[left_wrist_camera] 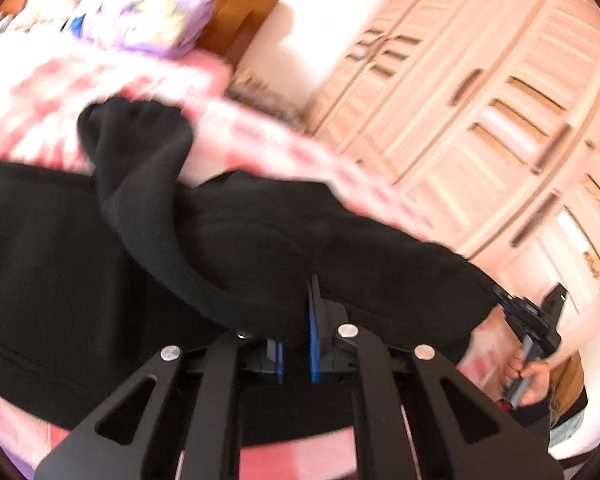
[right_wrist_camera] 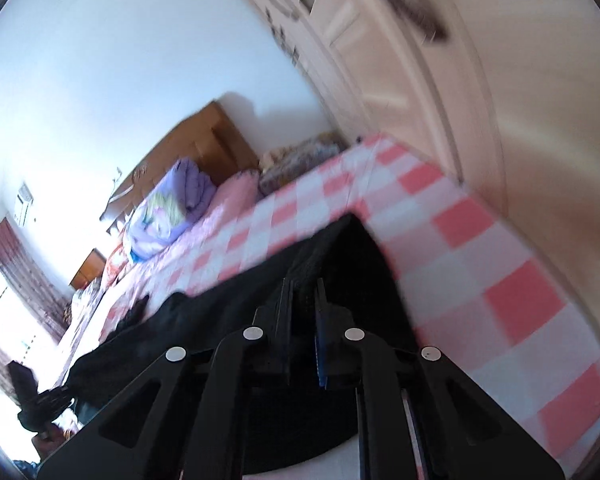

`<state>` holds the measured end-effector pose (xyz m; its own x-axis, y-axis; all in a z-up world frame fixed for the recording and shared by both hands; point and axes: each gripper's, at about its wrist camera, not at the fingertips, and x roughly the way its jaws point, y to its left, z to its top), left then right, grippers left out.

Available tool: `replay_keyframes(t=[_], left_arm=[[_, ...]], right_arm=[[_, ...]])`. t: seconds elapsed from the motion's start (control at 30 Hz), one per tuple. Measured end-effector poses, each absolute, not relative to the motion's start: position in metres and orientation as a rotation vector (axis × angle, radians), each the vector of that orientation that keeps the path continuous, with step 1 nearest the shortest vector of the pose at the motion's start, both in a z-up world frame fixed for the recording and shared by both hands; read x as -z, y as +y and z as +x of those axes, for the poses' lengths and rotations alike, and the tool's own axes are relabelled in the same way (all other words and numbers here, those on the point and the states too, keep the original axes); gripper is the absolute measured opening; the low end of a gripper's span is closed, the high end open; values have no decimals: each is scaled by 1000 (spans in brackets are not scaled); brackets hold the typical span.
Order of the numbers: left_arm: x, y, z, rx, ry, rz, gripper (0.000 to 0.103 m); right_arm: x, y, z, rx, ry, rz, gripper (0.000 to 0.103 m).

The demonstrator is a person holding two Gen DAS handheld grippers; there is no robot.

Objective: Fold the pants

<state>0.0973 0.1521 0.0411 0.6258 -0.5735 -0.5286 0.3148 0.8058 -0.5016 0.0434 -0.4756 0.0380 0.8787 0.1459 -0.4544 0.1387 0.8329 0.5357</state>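
Nearest to us, the left hand-held gripper is clenched on the black pants, its blue pads buried in a bunched edge of the cloth. The right hand-held gripper is likewise clenched on the pants, its jaws drawn together on a raised fold of fabric. In the left view we also see the right hand-held gripper out at the far right end of the garment, with the person's hand below it.

Between the two grips the pants hang as a slack band just above the bed, near its foot edge and the corner by the wardrobe. One leg trails away in a twisted roll across the pink checked cover.

We judge the fold has barely begun: both ends are gripped, but no flat crease shows anywhere and the cloth is rumpled. Spreading it out, laying leg on leg and doubling it over all seem left to do.

Farther off, a purple pillow lies at the headboard.
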Motion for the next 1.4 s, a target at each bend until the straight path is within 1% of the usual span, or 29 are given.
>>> replay_keyframes(t=[0.07,0.13,0.2,0.23,0.37,0.53,0.6,0.63,0.67,0.7,0.73,0.77,0.83,0.87,0.93,0.97,1.0,1.07,1.2,1.23,1.27,1.37,1.4], left_arm=[[-58,146,79,549,706,-341,8],[-59,141,66,571,716,-311,8],[-46,136,59,549,754,-252,9],[-30,136,61,527,795,-236,9],[7,144,71,493,885,-280,9],[0,137,71,485,858,-230,9],[5,137,72,472,880,-218,9],[11,136,74,465,901,-214,10],[22,136,77,458,934,-217,12],[24,140,76,461,923,-236,13],[24,143,76,469,923,-256,13],[24,146,77,477,928,-279,17],[24,150,79,483,931,-295,20],[24,150,80,487,930,-299,20],[24,151,79,488,926,-304,21],[24,150,79,486,921,-303,23],[25,148,79,487,917,-302,25],[24,145,78,488,908,-299,31],[24,142,76,503,900,-291,37],[24,143,76,507,899,-298,39],[25,144,76,512,899,-314,40],[27,147,78,522,894,-358,41],[28,148,77,521,893,-367,41]], right_arm=[[-34,-489,40,13,512,612,11],[-16,-497,43,3,567,631,11],[3,-495,50,-3,624,631,11],[11,-492,51,1,647,625,11],[18,-496,42,-5,634,666,11],[13,-490,38,17,636,624,11],[27,-493,39,40,659,656,13],[31,-496,38,37,659,669,16],[31,-497,37,23,652,676,27],[29,-497,36,21,656,675,37],[25,-497,33,32,666,666,78],[21,-497,31,36,660,660,98],[11,-494,11,35,624,630,99],[10,-495,16,23,618,629,99],[14,-494,20,11,639,636,99],[18,-494,23,6,656,646,98],[22,-493,26,-4,671,662,97],[30,-491,36,-35,695,690,88],[31,-482,54,-54,712,656,80],[31,-481,57,-60,718,655,73],[32,-479,61,-70,729,653,51],[34,-478,56,-68,679,670,35],[31,-477,51,-52,646,669,34]])
